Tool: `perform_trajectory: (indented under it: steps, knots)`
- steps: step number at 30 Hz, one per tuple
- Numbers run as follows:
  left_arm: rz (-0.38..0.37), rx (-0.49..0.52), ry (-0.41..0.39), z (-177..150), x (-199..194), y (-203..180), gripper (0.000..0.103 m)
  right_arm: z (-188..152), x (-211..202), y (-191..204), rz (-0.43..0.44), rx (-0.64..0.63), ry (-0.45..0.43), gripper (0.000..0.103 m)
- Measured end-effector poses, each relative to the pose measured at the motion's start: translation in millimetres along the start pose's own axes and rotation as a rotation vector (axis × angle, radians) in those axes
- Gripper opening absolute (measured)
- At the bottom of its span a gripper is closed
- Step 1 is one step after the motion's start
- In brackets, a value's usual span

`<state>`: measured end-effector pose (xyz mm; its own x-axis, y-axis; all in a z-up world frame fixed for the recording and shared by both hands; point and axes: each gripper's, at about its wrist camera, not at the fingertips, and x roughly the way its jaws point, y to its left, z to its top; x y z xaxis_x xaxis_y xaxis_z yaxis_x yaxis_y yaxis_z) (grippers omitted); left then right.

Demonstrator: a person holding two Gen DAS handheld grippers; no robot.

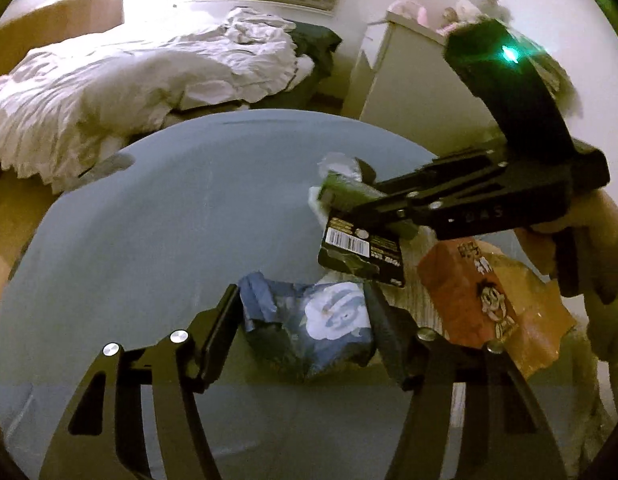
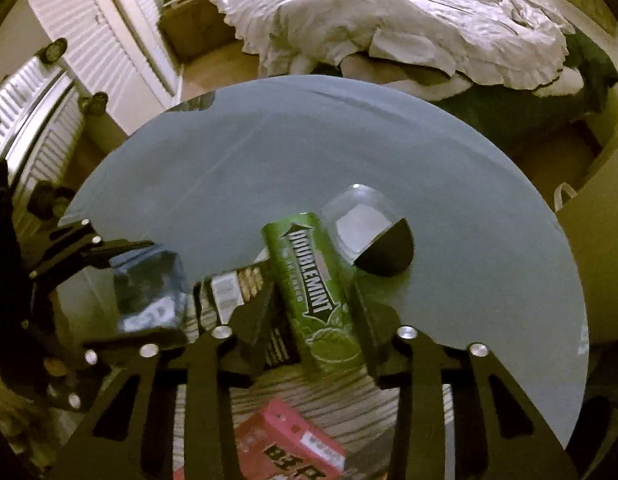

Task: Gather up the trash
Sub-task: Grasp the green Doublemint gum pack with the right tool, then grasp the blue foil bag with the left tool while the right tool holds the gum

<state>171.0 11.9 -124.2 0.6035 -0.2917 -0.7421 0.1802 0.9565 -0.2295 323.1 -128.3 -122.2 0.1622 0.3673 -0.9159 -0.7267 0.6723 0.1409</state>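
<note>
My left gripper (image 1: 305,312) is shut on a crumpled blue floral wrapper (image 1: 313,328), which also shows in the right wrist view (image 2: 149,292). My right gripper (image 2: 309,304) is shut on a green Doublemint gum pack (image 2: 313,292); it also shows in the left wrist view (image 1: 345,190). A black packet with a barcode (image 1: 361,252) lies under the right gripper. An orange-red snack wrapper (image 1: 493,304) lies to the right, and shows at the bottom of the right wrist view (image 2: 289,444). A clear plastic piece with a black part (image 2: 369,236) lies beyond the gum.
The trash lies on a striped mat (image 2: 309,396) over a round grey table (image 1: 169,220). A bed with white bedding (image 1: 109,80) stands behind. A white cabinet (image 1: 405,80) with plush toys is at the right. A radiator (image 2: 37,120) is at the left.
</note>
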Motion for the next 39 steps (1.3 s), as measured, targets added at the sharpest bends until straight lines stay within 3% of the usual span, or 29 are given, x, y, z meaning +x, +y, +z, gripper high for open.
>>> perform_trajectory:
  steps: [5, 10, 14, 23, 27, 29, 31, 35, 39]
  knots:
    - [-0.008, -0.031, -0.027, -4, -20, 2, 0.051, -14, -28, -3, 0.068, 0.074, -0.111, 0.034]
    - [-0.043, -0.014, -0.078, 5, -37, -16, 0.043, -57, -92, -35, 0.217, 0.267, -0.364, 0.033]
    - [-0.059, 0.033, -0.086, 16, -37, -43, 0.034, -118, -131, -72, 0.253, 0.439, -0.537, 0.033]
    - [-0.173, 0.11, -0.094, 40, -27, -123, 0.033, -263, -169, -154, 0.289, 0.762, -0.818, 0.033]
    - [-0.255, 0.163, -0.1, 62, -16, -171, 0.033, -300, -175, -185, 0.245, 0.85, -0.888, 0.033]
    - [-0.298, 0.193, -0.1, 72, -7, -195, 0.021, -319, -177, -200, 0.211, 0.899, -0.924, 0.033]
    - [-0.33, 0.211, -0.092, 80, 4, -216, 0.021, -333, -177, -213, 0.18, 0.951, -0.94, 0.033]
    - [-0.408, 0.226, -0.044, 90, 36, -253, 0.021, -348, -179, -233, 0.127, 1.011, -0.962, 0.033]
    - [-0.422, 0.253, 0.008, 89, 61, -277, 0.021, -353, -175, -247, 0.083, 1.052, -0.948, 0.033]
